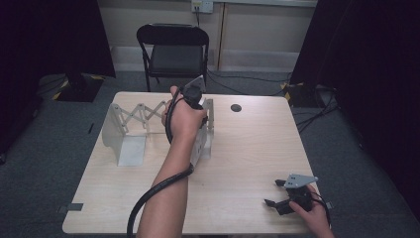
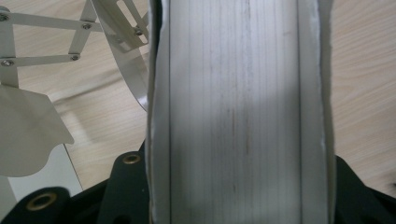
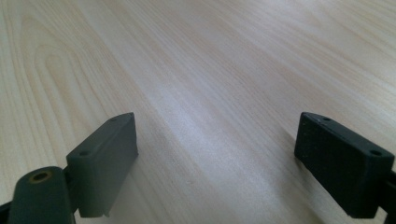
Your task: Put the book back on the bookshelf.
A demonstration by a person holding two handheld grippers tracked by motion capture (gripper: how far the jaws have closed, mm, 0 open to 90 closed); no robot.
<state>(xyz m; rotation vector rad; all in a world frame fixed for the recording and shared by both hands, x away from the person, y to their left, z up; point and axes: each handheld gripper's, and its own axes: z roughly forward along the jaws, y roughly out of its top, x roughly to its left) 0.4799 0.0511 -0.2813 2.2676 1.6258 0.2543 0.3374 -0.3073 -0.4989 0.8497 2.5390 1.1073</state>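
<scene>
A white metal folding rack stands on the far left part of the table, with a scissor lattice (image 1: 143, 114) joining its left end plate (image 1: 116, 136) to its right end plate (image 1: 205, 144). My left gripper (image 1: 198, 104) points down over the right end plate and is shut on it. In the left gripper view that plate (image 2: 238, 112) spans the whole gap between the black jaws, and the lattice (image 2: 51, 42) runs off to the left. My right gripper (image 1: 275, 192) rests near the table's front right corner, open, with bare wood between its fingers (image 3: 105, 158).
A small black round disc (image 1: 236, 107) lies on the table's far side, right of the rack. A black folding chair (image 1: 173, 52) stands behind the table. Cables run over the grey floor at the back right (image 1: 307, 114).
</scene>
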